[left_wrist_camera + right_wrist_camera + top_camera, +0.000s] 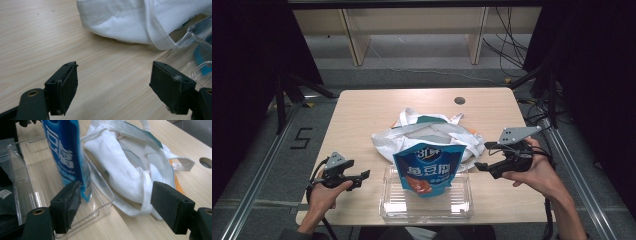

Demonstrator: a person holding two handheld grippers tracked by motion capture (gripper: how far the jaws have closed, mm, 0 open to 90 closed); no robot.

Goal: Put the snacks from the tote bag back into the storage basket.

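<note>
A blue snack pouch [430,169] with white lettering stands upright in a clear plastic tray [427,210] at the table's near edge. Behind it lies a crumpled white tote bag [427,134] with its handles spread. My left gripper [364,174] hovers open left of the tray, held in a hand. My right gripper [479,166] is open at the right of the pouch, pointing toward it. In the right gripper view the pouch [64,150] stands just beyond the left jaw, with the tote bag [125,170] behind the gap. In the left gripper view the tote bag [130,20] lies ahead, the tray [197,47] at the right.
The wooden table [362,115] has a round cable hole [459,100] near its far edge. Metal rails run along the floor on both sides. Wooden shelving legs and loose cables stand beyond the table.
</note>
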